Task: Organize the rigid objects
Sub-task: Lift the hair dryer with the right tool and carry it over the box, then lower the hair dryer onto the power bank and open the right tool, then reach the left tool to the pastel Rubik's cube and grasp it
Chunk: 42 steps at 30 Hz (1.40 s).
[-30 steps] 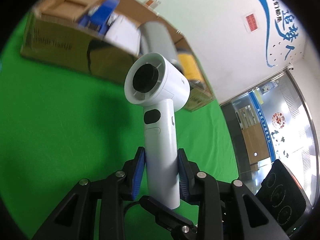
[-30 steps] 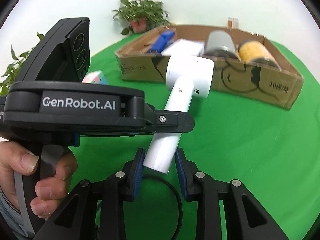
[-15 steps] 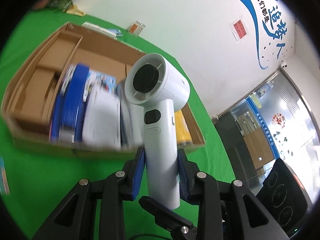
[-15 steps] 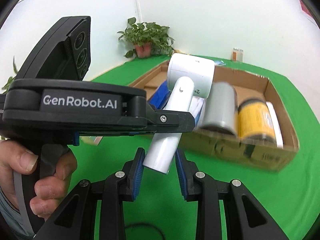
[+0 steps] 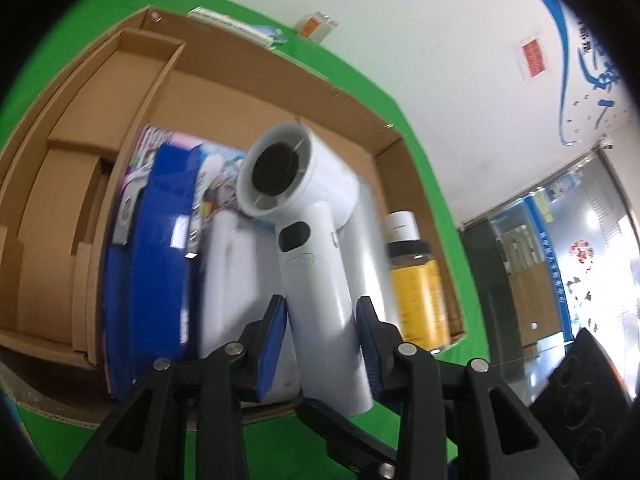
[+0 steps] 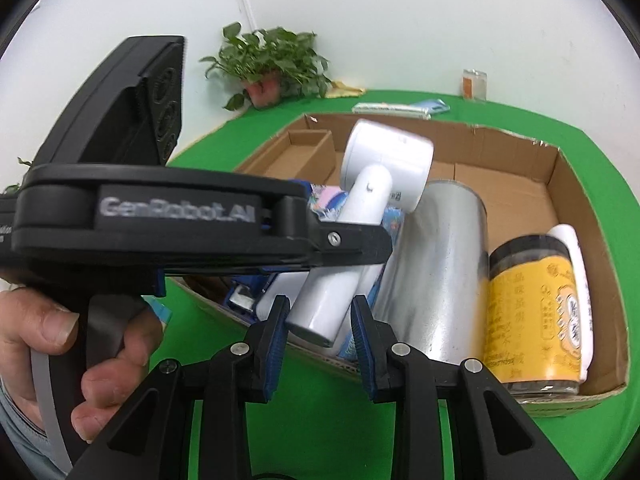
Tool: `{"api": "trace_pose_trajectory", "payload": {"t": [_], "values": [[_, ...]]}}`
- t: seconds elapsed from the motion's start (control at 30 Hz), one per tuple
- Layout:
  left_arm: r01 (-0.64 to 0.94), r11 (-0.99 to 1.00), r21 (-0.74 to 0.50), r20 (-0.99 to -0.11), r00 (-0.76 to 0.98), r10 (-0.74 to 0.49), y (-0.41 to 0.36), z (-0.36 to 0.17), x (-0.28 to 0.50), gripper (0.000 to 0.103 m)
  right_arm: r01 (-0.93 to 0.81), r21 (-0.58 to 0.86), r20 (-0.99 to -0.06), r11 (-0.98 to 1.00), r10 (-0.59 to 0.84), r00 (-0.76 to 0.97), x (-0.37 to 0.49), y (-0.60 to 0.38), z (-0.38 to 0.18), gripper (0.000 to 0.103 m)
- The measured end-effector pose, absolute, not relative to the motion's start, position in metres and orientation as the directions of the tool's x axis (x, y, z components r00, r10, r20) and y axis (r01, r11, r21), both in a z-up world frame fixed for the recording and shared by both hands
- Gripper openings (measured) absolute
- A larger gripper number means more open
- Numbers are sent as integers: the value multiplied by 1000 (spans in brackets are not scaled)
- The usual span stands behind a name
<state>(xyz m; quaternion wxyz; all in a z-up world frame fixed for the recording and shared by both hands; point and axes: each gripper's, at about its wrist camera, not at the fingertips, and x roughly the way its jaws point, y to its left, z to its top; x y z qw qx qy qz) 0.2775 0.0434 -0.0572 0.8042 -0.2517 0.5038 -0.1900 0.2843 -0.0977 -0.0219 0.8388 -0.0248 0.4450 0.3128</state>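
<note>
Two claws meet on one white hair dryer (image 5: 316, 264), carried above the open cardboard box (image 5: 280, 92) on the green desk (image 6: 320, 420). Its handle base is hidden behind a black finger of the right claw (image 6: 318, 328), which is closed on that end. The left claw (image 5: 322, 332) has just been opening with the handle between its pads; whether they press cannot be told. Box contents are blurred; a yellow jar (image 5: 416, 292) is cut off by the handle

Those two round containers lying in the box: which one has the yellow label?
The black-lidded jar by the cardboard box's end wall; the silver can beside it is plain metal.
</note>
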Motion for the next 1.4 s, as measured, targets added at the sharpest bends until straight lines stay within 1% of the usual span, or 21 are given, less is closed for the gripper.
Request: {"api": "trace_pose_trajectory", "payload": {"t": [0.1, 0.13, 0.23, 0.27, 0.3, 0.33, 0.37, 0.4, 0.43, 0.47, 0.53, 0.7, 0.83, 0.9, 1.07, 1.2, 1.27, 1.4], "values": [[62, 786, -615, -691, 438, -575, 49, -58, 270, 35, -551, 222, -768, 805, 492, 410, 281, -95, -25, 30], [66, 790, -609, -691, 445, -570, 51, -56, 266, 39, -548, 216, -769, 808, 487, 415, 280, -96, -26, 30], [108, 829, -548, -689, 504, -521, 56, -42, 250, 40, -524, 190, -762, 830, 461, 454, 273, -100, -24, 31], [130, 858, -497, -693, 536, -482, 57, -34, 241, 47, -516, 175, -758, 839, 449, 472, 269, -101, -21, 36], [145, 883, -447, -695, 565, -445, 59, -29, 233, 54, -508, 160, -749, 846, 440, 496, 265, -102, -18, 50], [159, 921, -357, -688, 621, -374, 62, -20, 220, 70, -502, 149, -735, 852, 435, 520, 259, -105, -15, 61], [155, 942, -297, -677, 662, -322, 63, -15, 210, 84, -491, 124, -706, 863, 424, 567, 251, -108, -11, 83], [140, 961, -238, -661, 702, -266, 65, -10, 200, 87, -479, 95, -674, 873, 410, 614, 245, -111, -10, 98], [119, 976, -180, -637, 742, -208, 67, -7, 188, 88, -470, 69, -650, 880, 397, 648, 239, -112, -8, 102], [103, 985, -137, -623, 764, -167, 70, -6, 179, 88, -463, 46, -633, 885, 384, 672, 233, -113, -7, 102], [65, 993, -95, -634, 765, -111, 76, -11, 166, 88, -453, 56, -635, 890, 382, 672, 230, -110, -8, 102], [30, 993, -117, -624, 776, -97, 81, -17, 145, 88, -435, 94, -659, 896, 384, 647, 220, -115, -13, 102], [19, 996, -83, -598, 799, -65, 70, -11, 136, 88, -447, 87, -669, 891, 384, 636, 195, -124, -12, 102], [19, 998, -60, -601, 798, -52, 68, -10, 132, 88, -450, 85, -671, 889, 385, 633, 187, -127, -12, 102], [39, 997, -66, -615, 785, -72, 76, -6, 126, 88, -451, 71, -677, 890, 375, 633, 171, -134, -9, 102], [4, 996, -89, -655, 753, -62, 101, -12, 126, 88, -453, 73, -694, 888, 372, 617, 165, -139, -11, 102], [-40, 993, -113, -682, 730, -49, 124, -19, 128, 88, -462, 85, -695, 883, 384, 608, 162, -142, -11, 102], [-160, 973, -164, -767, 641, -23, 174, -44, 136, 87, -495, 123, -704, 860, 428, 567, 154, -143, -13, 102]]}}
